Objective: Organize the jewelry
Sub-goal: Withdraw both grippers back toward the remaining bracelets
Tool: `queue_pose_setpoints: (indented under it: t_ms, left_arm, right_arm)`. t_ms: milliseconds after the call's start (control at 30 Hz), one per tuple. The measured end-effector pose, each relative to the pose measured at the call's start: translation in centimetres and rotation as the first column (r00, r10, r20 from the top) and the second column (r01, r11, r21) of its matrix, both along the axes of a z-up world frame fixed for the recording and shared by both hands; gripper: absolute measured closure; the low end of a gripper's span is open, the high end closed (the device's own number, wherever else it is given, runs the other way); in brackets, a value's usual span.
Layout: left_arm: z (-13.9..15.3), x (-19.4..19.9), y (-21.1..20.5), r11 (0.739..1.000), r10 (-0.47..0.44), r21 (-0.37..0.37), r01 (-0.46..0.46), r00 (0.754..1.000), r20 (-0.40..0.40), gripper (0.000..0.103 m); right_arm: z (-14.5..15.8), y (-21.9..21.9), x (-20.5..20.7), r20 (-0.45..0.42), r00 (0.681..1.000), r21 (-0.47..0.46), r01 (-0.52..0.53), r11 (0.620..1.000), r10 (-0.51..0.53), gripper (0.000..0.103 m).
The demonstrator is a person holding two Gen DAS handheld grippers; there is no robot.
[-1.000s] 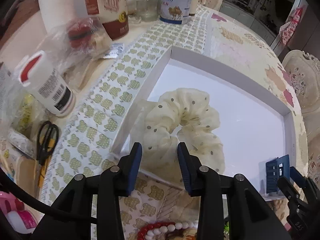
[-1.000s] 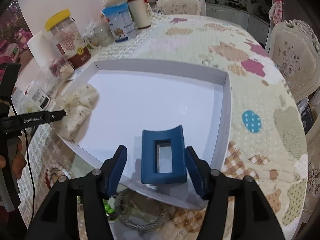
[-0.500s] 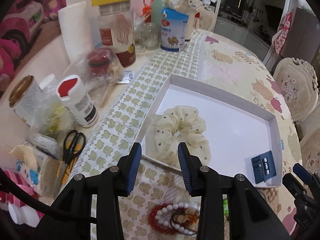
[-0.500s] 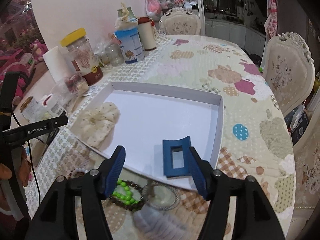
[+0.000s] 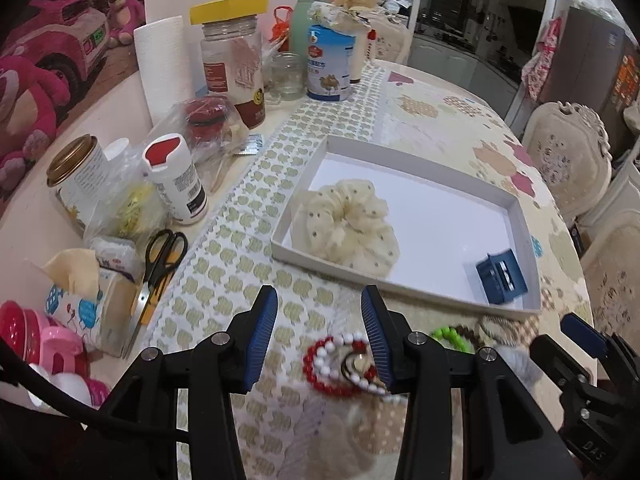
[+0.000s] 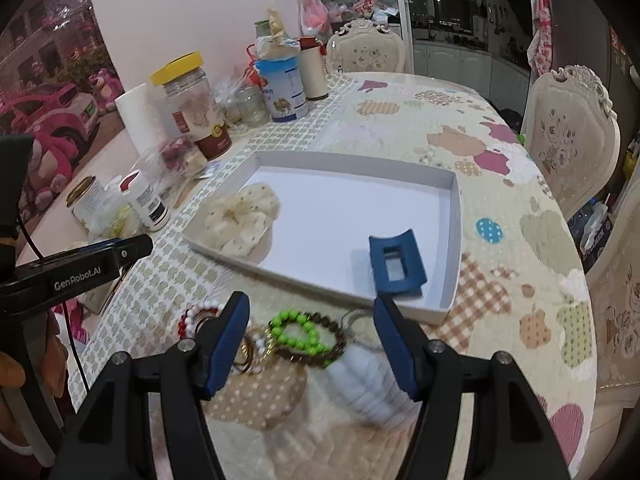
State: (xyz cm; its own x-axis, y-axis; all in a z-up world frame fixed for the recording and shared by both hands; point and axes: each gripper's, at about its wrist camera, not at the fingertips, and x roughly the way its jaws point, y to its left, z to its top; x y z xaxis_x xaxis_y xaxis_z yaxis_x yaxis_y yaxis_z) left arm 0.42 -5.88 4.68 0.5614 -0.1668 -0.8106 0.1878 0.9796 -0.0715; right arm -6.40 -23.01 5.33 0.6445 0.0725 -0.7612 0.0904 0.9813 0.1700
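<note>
A white tray (image 5: 420, 168) (image 6: 356, 158) lies on the patterned table. In it are a cream dotted scrunchie (image 5: 348, 224) (image 6: 242, 216) at its left end and a blue hair claw (image 5: 502, 278) (image 6: 396, 264) at its right front corner. In front of the tray lie a red-and-white bead bracelet (image 5: 340, 364) (image 6: 196, 316), a green bead bracelet (image 6: 300, 334) (image 5: 450, 336), a brown bead bracelet (image 6: 336, 344), a rope-like ring (image 5: 498, 324) and a pale fluffy piece (image 6: 368, 380). My left gripper (image 5: 320, 332) is open and empty above the red-and-white bracelet. My right gripper (image 6: 310, 344) is open and empty above the green bracelet.
Jars, bottles, a paper towel roll (image 5: 164, 64), a milk powder can (image 5: 330, 64) and bagged items crowd the table's left side. Black scissors (image 5: 160, 264) lie near the left front. Chairs (image 6: 568, 140) stand at the right.
Both grippers have pulled back from the tray and risen, empty. The scrunchie and the blue claw stay in the tray. The bracelets in front of the tray have come into view.
</note>
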Motion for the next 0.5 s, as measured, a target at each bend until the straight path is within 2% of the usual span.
queue_pose_setpoints:
  t_ms: [500]
  left_arm:
    - [2.0,-4.7,1.5,0.998,-0.055,0.003,0.055,0.996,0.068,0.07]
  right_arm:
    - [1.8,2.5,-3.4,0.03,1.0,-0.012,0.005,1.0,-0.005,0.033]
